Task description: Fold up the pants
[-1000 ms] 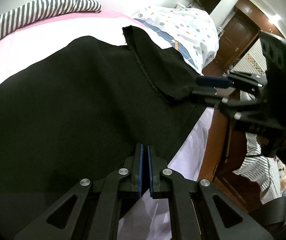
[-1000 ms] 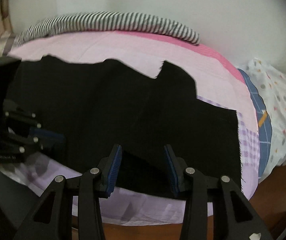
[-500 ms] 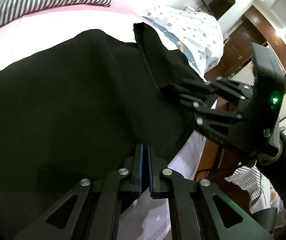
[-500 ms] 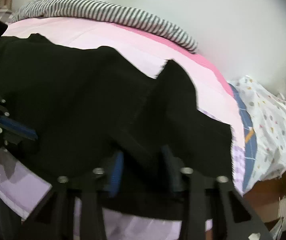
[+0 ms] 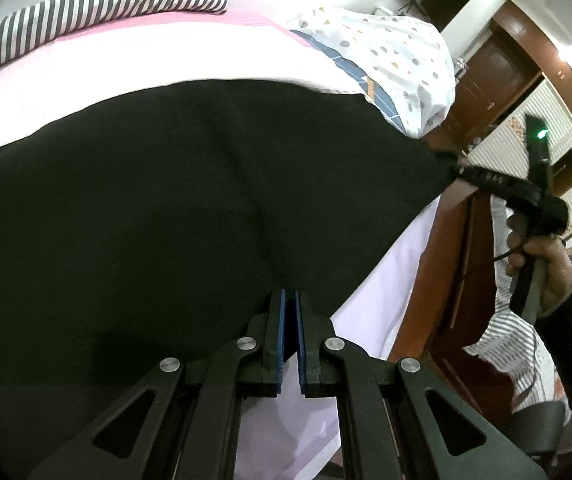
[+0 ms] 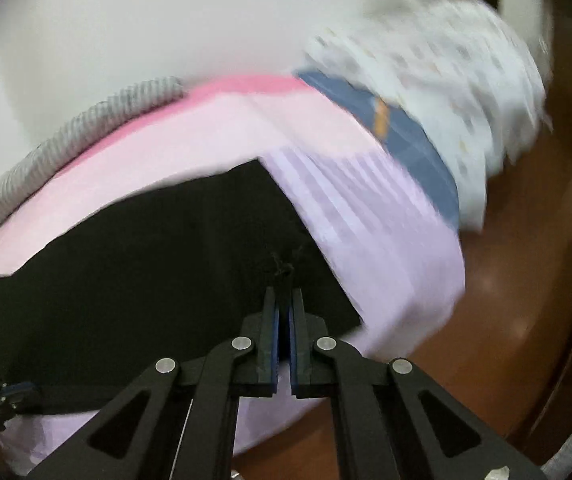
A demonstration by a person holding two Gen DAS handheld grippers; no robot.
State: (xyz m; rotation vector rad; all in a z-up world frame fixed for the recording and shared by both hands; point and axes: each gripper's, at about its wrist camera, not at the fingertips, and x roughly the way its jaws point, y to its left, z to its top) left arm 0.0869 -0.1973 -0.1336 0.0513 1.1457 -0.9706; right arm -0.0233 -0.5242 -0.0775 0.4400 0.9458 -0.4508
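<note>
The black pants [image 5: 190,184] lie spread over the pink bed sheet [image 5: 134,56]. My left gripper [image 5: 290,300] is shut on the near edge of the pants. In the left wrist view my right gripper [image 5: 451,160] is at the right, shut on a corner of the pants and pulling it taut off the bed's side. In the blurred right wrist view my right gripper [image 6: 283,300] is shut on the black cloth [image 6: 158,264], and my left gripper [image 6: 26,390] shows at the lower left, on the pants' edge.
A striped pillow [image 5: 86,8] lies at the bed's far side. A white dotted quilt [image 5: 397,52] lies at the right end. Brown wooden floor and a door [image 5: 493,76] are to the right, beyond the bed edge [image 5: 389,280].
My right gripper has closed on the pants' corner and pulled it out to the right, flattening the raised fold. The left gripper has stayed shut on the near edge.
</note>
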